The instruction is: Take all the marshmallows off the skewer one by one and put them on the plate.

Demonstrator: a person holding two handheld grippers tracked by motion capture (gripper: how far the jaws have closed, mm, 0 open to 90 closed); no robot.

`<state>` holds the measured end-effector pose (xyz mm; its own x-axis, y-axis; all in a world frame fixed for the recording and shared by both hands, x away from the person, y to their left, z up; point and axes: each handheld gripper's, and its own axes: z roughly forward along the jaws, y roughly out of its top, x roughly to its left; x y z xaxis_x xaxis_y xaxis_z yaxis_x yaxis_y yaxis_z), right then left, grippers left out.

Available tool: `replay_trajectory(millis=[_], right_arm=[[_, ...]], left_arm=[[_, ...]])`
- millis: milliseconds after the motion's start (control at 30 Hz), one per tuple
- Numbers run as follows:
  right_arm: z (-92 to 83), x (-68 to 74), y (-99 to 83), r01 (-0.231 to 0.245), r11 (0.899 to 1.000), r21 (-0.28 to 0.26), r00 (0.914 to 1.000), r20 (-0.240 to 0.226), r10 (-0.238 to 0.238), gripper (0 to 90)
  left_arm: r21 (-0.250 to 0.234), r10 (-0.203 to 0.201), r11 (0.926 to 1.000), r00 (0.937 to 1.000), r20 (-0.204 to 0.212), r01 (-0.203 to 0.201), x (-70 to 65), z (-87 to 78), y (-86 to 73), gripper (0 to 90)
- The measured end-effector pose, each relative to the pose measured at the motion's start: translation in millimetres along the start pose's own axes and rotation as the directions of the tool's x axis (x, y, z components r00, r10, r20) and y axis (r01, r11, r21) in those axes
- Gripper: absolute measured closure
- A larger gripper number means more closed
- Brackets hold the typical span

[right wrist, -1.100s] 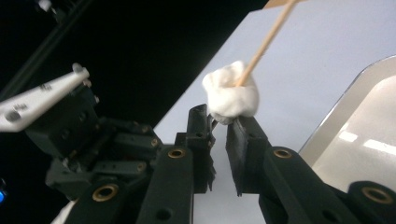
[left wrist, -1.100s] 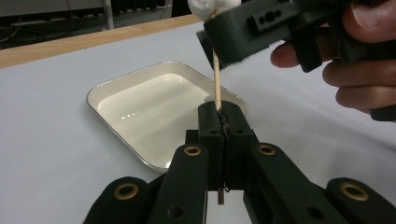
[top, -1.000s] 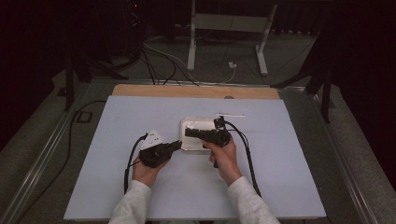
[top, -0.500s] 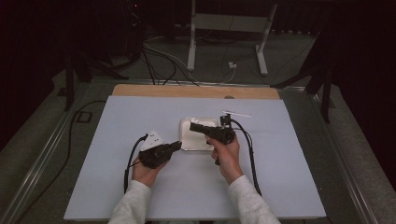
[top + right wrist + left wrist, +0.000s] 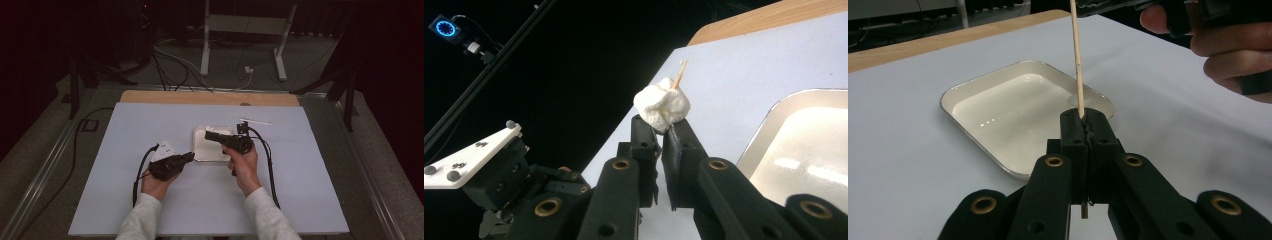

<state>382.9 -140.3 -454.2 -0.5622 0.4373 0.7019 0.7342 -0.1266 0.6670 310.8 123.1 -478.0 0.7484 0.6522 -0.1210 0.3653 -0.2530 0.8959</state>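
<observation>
White marshmallow (image 5: 662,106) sits speared on wooden skewer (image 5: 1077,60), tip poking out top. My right gripper (image 5: 660,129) fingers clenched on marshmallow from below. My left gripper (image 5: 1087,131) fingers clamped tight on skewer lower down, stick upright. Both held above cream tray (image 5: 998,112), which rests on pale blue desk (image 5: 310,165). Grippers close together over tray's near edge.
</observation>
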Motion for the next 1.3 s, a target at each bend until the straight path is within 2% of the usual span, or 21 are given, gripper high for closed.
replay_trajectory(millis=[200,367,467,600,667,733,867,967,1067,1133,1300], right_arm=[[3.1,-2.6,0.1,-0.001,1.000,0.008,0.9999,0.013,0.001,84.0],[6.1,-6.6,0.7,-0.021,1.000,0.021,0.9998,0.002,0.021,84.0],[3.3,-10.8,4.2,-0.038,0.999,-0.008,0.9992,0.008,0.038,84.4],[-3.6,-18.3,11.5,-0.054,0.998,-0.014,0.9981,0.031,0.054,85.3],[-8.2,-22.7,14.5,-0.054,0.998,-0.014,0.9972,0.050,0.055,85.2],[-10.2,-25.6,16.2,-0.038,0.999,0.010,0.9962,0.079,0.037,85.3],[-8.2,-30.7,14.8,-0.027,0.997,0.077,0.9882,0.152,0.015,85.2],[-4.4,-35.3,12.7,-0.039,0.992,0.118,0.9831,0.182,0.017,84.5],[0.0,-37.4,11.0,-0.043,0.986,0.159,0.9810,0.194,0.012,74.8],[2.0,-37.2,10.0,-0.035,0.984,0.175,0.9760,0.218,-0.004,68.9],[0.1,-36.8,10.3,-0.035,0.987,0.159,0.9757,0.219,-0.001,51.3]], left_arm=[[0.008,-0.010,0.9999,0.9999,-0.010,0.010,0.9,-1.3,-3.9,90.0],[0.014,-0.008,0.9999,0.9997,-0.025,0.008,1.5,-2.2,-6.8,90.0],[0.028,-0.009,0.9996,0.9996,-0.028,0.009,2.6,-2.6,-10.9,90.0],[0.053,0.000,0.9986,0.9991,-0.042,0.002,3.3,-3.0,-14.4,90.0],[0.058,-0.006,0.9983,0.9988,-0.048,0.009,4.4,-3.4,-15.7,90.0],[0.058,-0.014,0.9982,0.9984,-0.055,0.017,5.8,-4.4,-16.1,90.0],[0.055,-0.018,0.9983,0.9979,-0.063,0.022,6.8,-5.0,-16.0,90.0],[0.053,-0.020,0.9983,0.9978,-0.063,0.023,6.0,-3.9,-15.6,90.0],[0.052,-0.024,0.9983,0.9977,-0.063,0.027,6.2,-2.9,-15.6,90.0],[0.049,-0.025,0.9984,0.9977,-0.063,0.028,6.2,-2.8,-15.4,90.0],[0.035,-0.033,0.9987,0.9968,-0.072,0.036,6.6,-3.8,-13.8,90.0]])
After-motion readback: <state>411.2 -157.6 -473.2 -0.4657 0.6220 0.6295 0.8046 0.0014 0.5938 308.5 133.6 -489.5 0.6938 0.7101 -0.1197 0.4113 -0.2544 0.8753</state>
